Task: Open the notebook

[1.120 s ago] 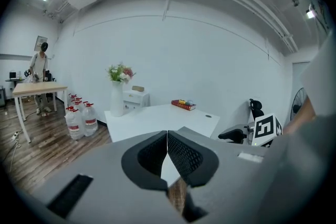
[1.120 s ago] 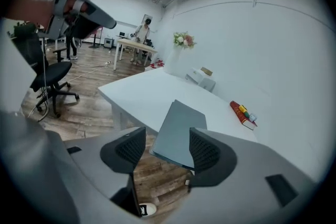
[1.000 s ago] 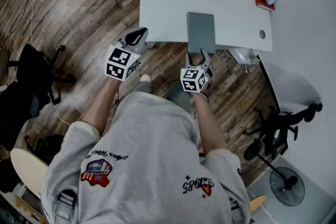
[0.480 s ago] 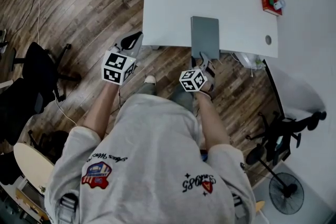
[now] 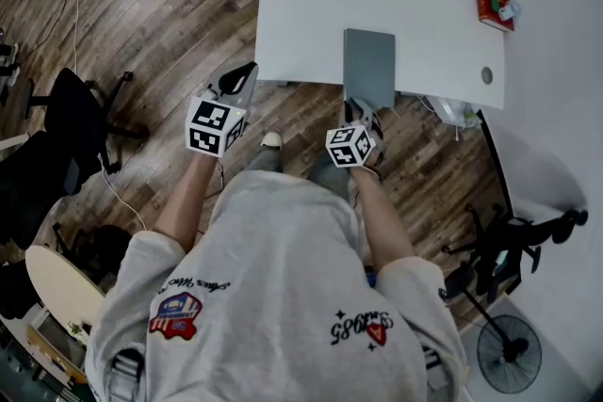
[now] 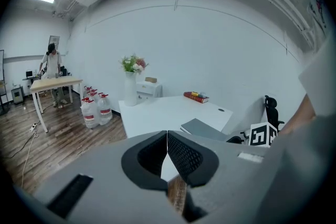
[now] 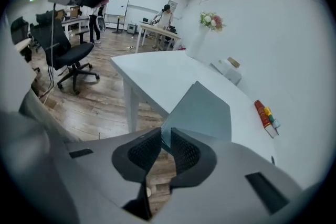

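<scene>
Grey notebook [image 5: 368, 67] lies closed at centre frame on the white table [image 5: 311, 5], its near end past the edge. Right gripper [image 7: 165, 145] - jaws just closing, now narrow, pinching the notebook's near corner. Left gripper [image 6: 167, 150]: jaws together, empty, lower left. Judged step: gripping the cover. The next move calls for lifting the cover alone - not the whole book.

Grey sweatshirt [image 5: 273, 240] w/ chest prints [image 5: 174, 313]; grey L claw [image 6: 167, 140], R claw [image 7: 165, 138], black ribbed pads [image 6: 185, 157], marker cubes [image 5: 215, 127].
</scene>
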A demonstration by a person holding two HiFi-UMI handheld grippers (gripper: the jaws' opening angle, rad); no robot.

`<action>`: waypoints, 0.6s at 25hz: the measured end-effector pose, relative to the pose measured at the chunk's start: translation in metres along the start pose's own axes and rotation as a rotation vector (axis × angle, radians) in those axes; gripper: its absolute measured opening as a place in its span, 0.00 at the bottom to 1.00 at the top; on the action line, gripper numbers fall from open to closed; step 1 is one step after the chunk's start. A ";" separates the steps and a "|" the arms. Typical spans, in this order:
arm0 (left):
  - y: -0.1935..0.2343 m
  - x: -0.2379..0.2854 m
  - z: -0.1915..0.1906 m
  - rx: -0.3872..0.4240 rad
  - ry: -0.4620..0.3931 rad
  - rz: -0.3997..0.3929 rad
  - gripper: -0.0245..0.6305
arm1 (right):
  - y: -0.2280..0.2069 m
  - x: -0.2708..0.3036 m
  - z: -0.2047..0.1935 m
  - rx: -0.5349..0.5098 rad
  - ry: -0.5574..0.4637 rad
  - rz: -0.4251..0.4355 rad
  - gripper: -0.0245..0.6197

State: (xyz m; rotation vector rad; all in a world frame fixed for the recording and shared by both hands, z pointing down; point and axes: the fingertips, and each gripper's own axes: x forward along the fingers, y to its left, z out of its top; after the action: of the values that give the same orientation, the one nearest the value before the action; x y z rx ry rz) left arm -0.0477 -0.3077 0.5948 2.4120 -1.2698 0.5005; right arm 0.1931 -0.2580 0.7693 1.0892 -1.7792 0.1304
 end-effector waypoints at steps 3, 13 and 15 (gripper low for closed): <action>-0.008 0.006 0.003 -0.002 -0.001 0.000 0.05 | -0.002 -0.001 0.000 0.033 -0.018 0.046 0.12; -0.030 0.013 0.016 0.000 -0.017 0.014 0.05 | -0.015 -0.021 0.008 0.107 -0.110 0.154 0.09; -0.037 0.014 0.016 0.002 -0.015 0.009 0.05 | -0.018 -0.026 0.010 0.117 -0.133 0.153 0.09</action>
State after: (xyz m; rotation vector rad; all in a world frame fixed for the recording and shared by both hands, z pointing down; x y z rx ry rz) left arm -0.0066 -0.3061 0.5816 2.4170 -1.2882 0.4868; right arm 0.2019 -0.2578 0.7369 1.0647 -1.9956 0.2633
